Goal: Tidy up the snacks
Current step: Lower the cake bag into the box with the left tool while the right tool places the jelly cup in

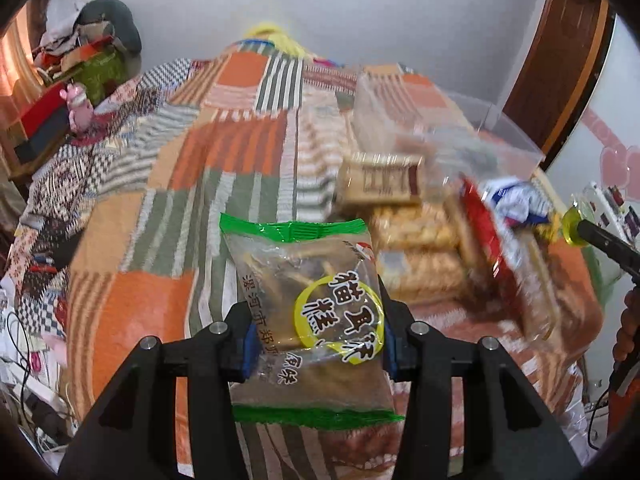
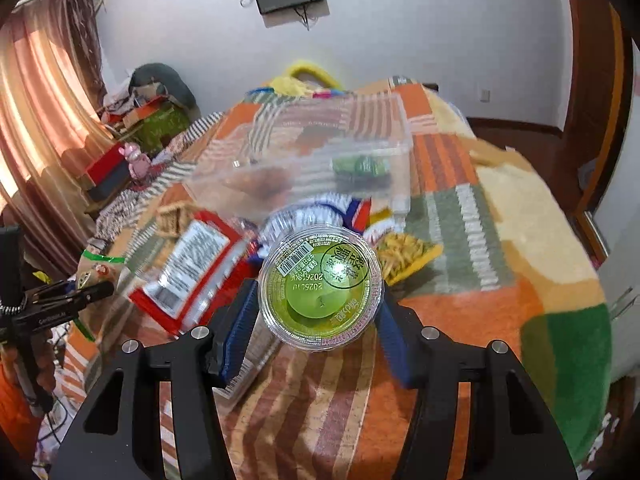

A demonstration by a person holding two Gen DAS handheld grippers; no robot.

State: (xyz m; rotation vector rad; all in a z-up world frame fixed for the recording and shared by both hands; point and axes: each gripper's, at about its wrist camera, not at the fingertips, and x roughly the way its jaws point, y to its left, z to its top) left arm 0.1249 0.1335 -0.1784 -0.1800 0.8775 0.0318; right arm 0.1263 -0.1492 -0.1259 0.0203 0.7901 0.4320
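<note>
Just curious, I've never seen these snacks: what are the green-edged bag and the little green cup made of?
The green-edged bag looks like thin glossy clear plastic film: the contents show through and it crinkles. The green cup seems rigid clear plastic with a printed film seal, judging by its shiny ridged rim.

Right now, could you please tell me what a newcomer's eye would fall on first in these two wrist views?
First, the green-edged clear plastic bag of brown snacks, clamped in the left gripper above the orange, green and striped patchwork blanket. Next, the round clear cup of green jelly, gripped by the right gripper. Behind it stands a clear plastic storage box, with loose snack packs in front.
</note>
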